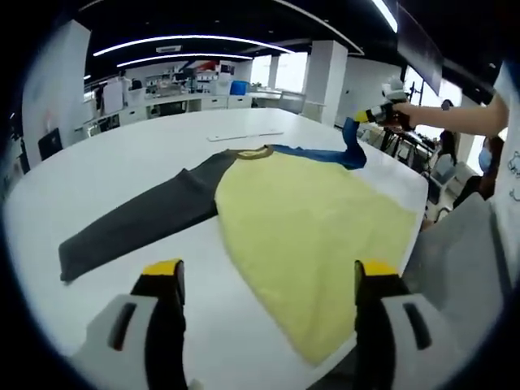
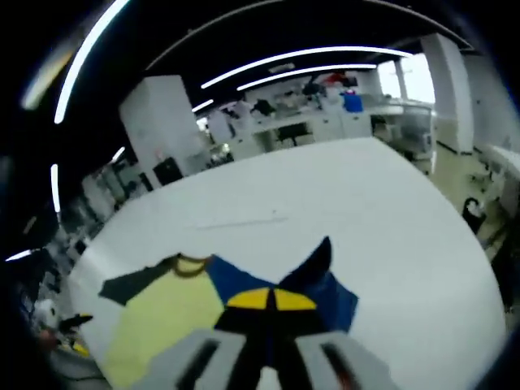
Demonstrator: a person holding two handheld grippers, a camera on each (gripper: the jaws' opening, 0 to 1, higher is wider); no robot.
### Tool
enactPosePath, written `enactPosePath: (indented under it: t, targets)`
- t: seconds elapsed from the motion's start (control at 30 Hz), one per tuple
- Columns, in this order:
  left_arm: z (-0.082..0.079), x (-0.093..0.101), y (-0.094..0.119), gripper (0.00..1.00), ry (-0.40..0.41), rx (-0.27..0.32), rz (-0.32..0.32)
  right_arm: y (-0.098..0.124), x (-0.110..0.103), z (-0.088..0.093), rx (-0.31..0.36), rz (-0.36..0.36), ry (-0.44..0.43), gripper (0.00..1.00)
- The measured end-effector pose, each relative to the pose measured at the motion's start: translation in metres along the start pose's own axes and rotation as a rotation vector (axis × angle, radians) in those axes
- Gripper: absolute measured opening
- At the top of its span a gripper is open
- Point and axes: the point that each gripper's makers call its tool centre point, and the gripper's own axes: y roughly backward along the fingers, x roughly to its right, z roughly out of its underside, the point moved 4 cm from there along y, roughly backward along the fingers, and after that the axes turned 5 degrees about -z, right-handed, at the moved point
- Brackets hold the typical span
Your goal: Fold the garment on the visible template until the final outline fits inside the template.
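Two claws | left claw (image 1: 268, 280) released above garment (image 1: 309, 219) | right claw (image 2: 272, 299) clenched on blue sleeve (image 2: 325, 280)

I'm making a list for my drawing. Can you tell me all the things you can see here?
Shirt: one, yellow body, lying flat on the table.
Grey sleeve: one, dark grey, stretched out flat on the table.
Blue sleeve: one, blue, lifted off the table, pinched in the right gripper.
Table: one, white, large, under the shirt.
Desks and shelves: several, white, far behind the table.
Ceiling lights: several, white strips, overhead.
Left gripper: one, jaws open, over the shirt's near edge.
Right gripper: one, jaws shut on the blue sleeve.
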Motion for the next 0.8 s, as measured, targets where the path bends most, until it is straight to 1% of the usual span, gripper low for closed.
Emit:
enactPosePath:
  t: [0.13,0.17,0.23,0.33,0.43,0.5,0.53,0.6,0.63,0.67,0.7,0.8]
  targets:
    - [0.0,0.002,0.002,0.83,-0.007,0.005,-0.001,-0.02,-0.03,0.0,-0.01,-0.066,0.012,0.0]
    - [0.0,0.003,0.003,0.83,-0.007,0.005,0.0,-0.024,-0.043,0.002,-0.01,-0.087,0.011,0.0]
    - [0.002,0.001,0.003,0.83,-0.01,0.004,0.004,-0.033,-0.053,0.002,-0.016,-0.111,0.016,0.0]
    - [0.003,-0.001,0.003,0.83,-0.018,0.002,0.004,-0.048,-0.076,0.007,-0.037,-0.154,0.032,0.0]
    - [0.005,-0.003,0.003,0.82,-0.018,0.002,0.009,-0.062,-0.091,0.011,-0.054,-0.194,0.035,0.0]
    - [0.006,-0.003,0.003,0.82,-0.02,0.001,0.009,-0.068,-0.102,0.013,-0.061,-0.212,0.04,0.0]
    - [0.007,-0.003,0.003,0.82,-0.023,0.001,0.01,-0.073,-0.11,0.014,-0.066,-0.229,0.046,0.0]
    - [0.007,-0.002,0.003,0.82,-0.023,0.001,0.011,-0.077,-0.118,0.015,-0.07,-0.243,0.05,0.0]
    - [0.007,-0.001,0.004,0.82,-0.022,0.0,0.011,-0.078,-0.13,0.015,-0.069,-0.26,0.049,0.0]
    - [0.008,-0.001,0.004,0.82,-0.022,-0.001,0.012,-0.08,-0.135,0.015,-0.067,-0.273,0.046,0.0]
    - [0.009,-0.001,0.004,0.82,-0.022,-0.003,0.012,-0.086,-0.14,0.01,-0.067,-0.294,0.044,0.0]
    - [0.012,-0.001,0.004,0.81,-0.018,-0.007,0.017,-0.094,-0.161,0.012,-0.076,-0.324,0.074,0.0]
